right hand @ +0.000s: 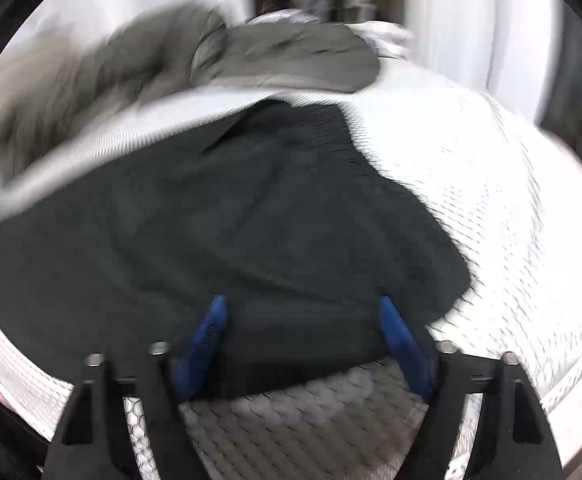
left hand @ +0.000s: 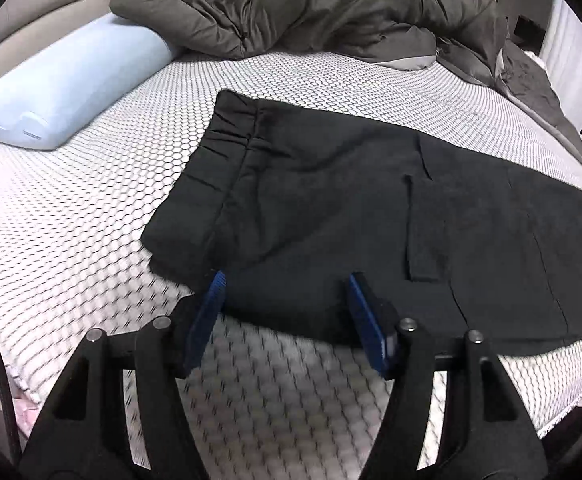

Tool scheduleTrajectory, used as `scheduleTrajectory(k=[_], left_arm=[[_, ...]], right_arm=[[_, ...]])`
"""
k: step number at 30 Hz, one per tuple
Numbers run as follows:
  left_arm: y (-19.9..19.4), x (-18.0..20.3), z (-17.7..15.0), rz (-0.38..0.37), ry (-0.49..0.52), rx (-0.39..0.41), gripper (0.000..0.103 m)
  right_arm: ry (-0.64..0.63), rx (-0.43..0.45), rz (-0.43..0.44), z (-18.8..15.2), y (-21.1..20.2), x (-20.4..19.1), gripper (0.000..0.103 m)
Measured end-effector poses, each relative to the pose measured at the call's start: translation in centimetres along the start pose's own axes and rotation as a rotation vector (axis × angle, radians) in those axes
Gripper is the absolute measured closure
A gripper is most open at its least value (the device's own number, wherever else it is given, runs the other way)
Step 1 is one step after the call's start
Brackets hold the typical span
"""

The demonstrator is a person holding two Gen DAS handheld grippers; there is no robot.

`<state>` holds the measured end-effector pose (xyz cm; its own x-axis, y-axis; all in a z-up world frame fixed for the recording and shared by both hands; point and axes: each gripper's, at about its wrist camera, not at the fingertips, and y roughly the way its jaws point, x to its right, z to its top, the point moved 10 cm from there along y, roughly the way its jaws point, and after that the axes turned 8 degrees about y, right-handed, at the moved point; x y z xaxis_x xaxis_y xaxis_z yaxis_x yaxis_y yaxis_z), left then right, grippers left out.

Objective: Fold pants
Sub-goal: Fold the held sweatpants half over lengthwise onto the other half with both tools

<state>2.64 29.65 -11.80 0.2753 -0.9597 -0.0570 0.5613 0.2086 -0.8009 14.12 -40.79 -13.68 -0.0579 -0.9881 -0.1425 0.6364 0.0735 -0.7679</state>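
Your black pants [left hand: 371, 216] lie spread flat on the bed's white honeycomb-patterned mattress cover [left hand: 71, 240], waistband toward the pale blue pillow [left hand: 67, 84], legs running off to the right of the left wrist view. A rumpled grey-brown duvet [left hand: 311, 4] is heaped along the far side of the bed, just beyond the pants and resting against the pillow's end.

Your left gripper [left hand: 287, 280] hangs above the near edge of the pants, its 2 blue pads [left hand: 207, 320] standing well apart with nothing clamped; the cloth lies below the gap, not pinched.

Your right gripper [right hand: 301, 308] is over the near edge of the pants too, jaws spread wide, the blue pads [right hand: 205, 340] clear of each other and gripping nothing. That view is heavily blurred, so fine detail of the cloth there cannot be made out. The duvet shows behind the pants in it as well.
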Motion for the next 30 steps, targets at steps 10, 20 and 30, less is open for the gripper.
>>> scheduleTrajectory(k=[10,20,30], left_arm=[[0.3,-2.0,-1.8,-0.204,-0.33,0.012,0.037],[1.8,-5.2,1.6,-0.131,-0.485,0.096,0.095],[1.5,-5.7,-0.5,-0.156,-0.467,0.067,0.083]], right_arm=[[0.331,-0.029,0.178,0.1,-1.7,4.6,0.018],[0.42,0.063,0.195,6.3,0.1,3.9,0.085],[0.517,-0.001,0.254,3.4,2.1,7.2,0.07]])
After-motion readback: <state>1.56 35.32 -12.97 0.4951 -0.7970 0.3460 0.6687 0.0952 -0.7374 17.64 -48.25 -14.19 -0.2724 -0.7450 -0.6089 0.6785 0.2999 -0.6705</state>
